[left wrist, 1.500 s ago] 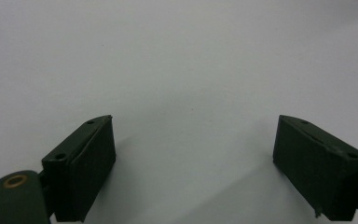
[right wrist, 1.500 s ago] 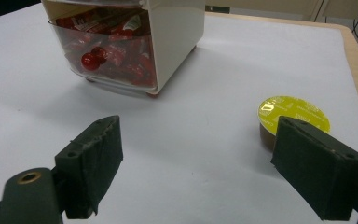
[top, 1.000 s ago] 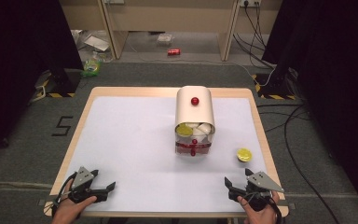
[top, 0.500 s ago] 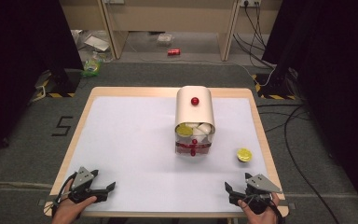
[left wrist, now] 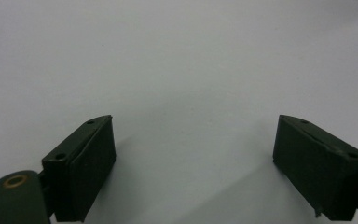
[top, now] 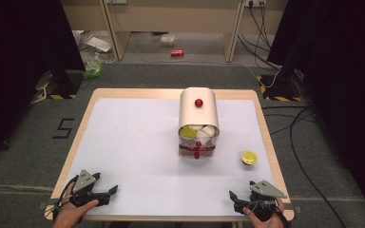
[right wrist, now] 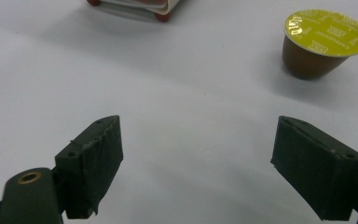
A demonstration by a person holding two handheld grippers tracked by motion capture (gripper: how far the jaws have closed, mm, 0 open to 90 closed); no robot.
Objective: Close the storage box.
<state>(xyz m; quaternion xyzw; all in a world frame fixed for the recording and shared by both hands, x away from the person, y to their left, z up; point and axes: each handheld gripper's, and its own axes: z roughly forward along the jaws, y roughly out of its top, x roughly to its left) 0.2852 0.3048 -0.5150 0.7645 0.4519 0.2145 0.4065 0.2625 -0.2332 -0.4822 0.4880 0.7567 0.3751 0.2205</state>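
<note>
Little is changing from a second ago: both tools are still resting at the near edge of the counter [top: 123,142], the right tool [top: 240,198] shifting only slightly. The left tool [top: 108,192] is sitting with jaws spread wide and empty, and so is the right. The yellow-lidded coffee capsule [right wrist: 325,44] is standing alone near the right tool, beside the white capsule dispenser [top: 198,121], so I judge the work is not yet beginning.
</note>
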